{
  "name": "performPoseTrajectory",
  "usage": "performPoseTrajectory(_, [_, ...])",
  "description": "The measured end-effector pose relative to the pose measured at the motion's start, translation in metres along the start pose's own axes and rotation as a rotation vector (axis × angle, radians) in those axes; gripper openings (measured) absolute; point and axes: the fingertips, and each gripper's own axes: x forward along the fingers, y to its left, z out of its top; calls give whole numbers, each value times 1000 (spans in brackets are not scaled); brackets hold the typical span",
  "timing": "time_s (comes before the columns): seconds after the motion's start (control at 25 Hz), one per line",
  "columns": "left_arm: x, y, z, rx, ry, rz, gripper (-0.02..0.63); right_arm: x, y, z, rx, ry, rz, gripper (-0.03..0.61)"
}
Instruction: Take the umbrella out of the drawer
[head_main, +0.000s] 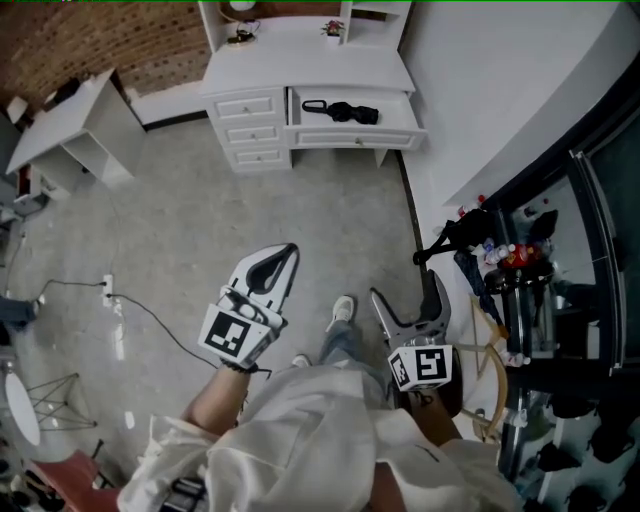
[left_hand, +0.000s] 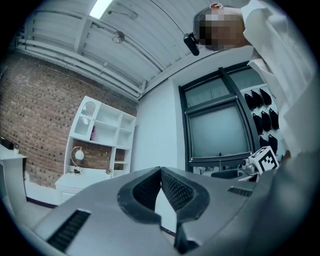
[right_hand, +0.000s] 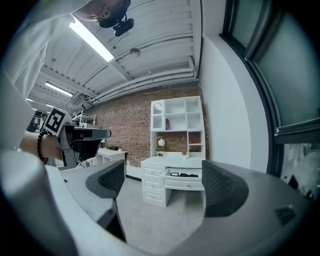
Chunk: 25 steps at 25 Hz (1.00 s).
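Note:
A black folded umbrella (head_main: 345, 112) lies in the open top drawer (head_main: 355, 138) of a white desk (head_main: 300, 65) across the room, far from both grippers. The right gripper view shows the umbrella (right_hand: 182, 174) small, inside the drawer (right_hand: 185, 184), between the jaws' line of sight. My left gripper (head_main: 285, 255) is held low over the floor with its jaws together and nothing in them; in its own view the left gripper (left_hand: 161, 172) has its pads meeting at the tip. My right gripper (head_main: 405, 290) stands wide open and empty, as the right gripper (right_hand: 165, 182) also shows in its own view.
A small white table (head_main: 70, 130) stands at the left. A power strip (head_main: 108, 287) and its cable (head_main: 150, 315) lie on the grey floor. A dark rack (head_main: 520, 270) with bottles and black things lines the right wall. The person's shoe (head_main: 342, 310) is below.

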Motion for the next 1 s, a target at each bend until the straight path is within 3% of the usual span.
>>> performPoseTrajectory(0.48, [147, 49, -3, 26, -3, 5, 26, 112, -109, 7, 19, 1, 13, 474])
performPoseTrajectory(1.0, [260, 80, -14, 22, 26, 65, 26, 199, -199, 6, 35, 11, 85, 474])
